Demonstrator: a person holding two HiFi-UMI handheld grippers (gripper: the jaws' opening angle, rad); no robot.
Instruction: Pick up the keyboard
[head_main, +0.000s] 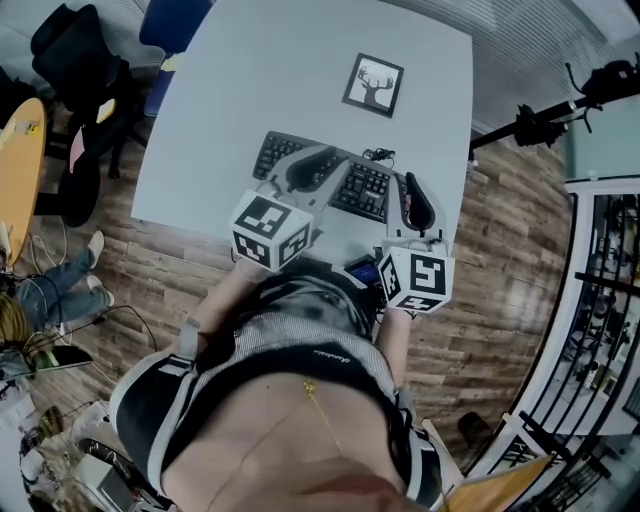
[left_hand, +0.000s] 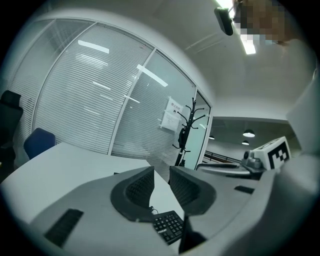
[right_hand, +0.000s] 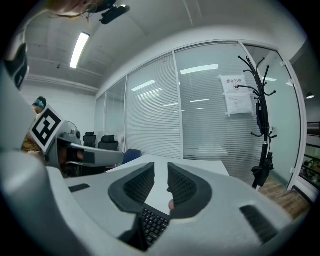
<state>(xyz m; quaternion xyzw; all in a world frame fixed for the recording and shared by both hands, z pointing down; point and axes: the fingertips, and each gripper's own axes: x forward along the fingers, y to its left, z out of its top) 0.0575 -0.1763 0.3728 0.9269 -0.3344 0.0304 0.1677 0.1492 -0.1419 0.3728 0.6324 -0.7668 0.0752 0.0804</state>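
A black keyboard (head_main: 362, 190) lies along the near edge of the white table (head_main: 280, 60). My left gripper (head_main: 312, 163) hovers over the keyboard's left half, jaws close together with nothing between them. My right gripper (head_main: 413, 188) hangs over the keyboard's right end, also shut and empty. In the left gripper view the keyboard (left_hand: 167, 226) shows just below my left gripper (left_hand: 161, 182). In the right gripper view the keys (right_hand: 152, 225) show under my right gripper (right_hand: 161, 182). Neither gripper touches the keyboard as far as I can see.
A framed tree picture (head_main: 373, 84) lies further back on the table. Dark office chairs (head_main: 75, 60) stand to the left, and a black stand (head_main: 545, 115) reaches in from the right. A coat rack (right_hand: 260, 100) stands by the glass wall. The person's body is against the table's near edge.
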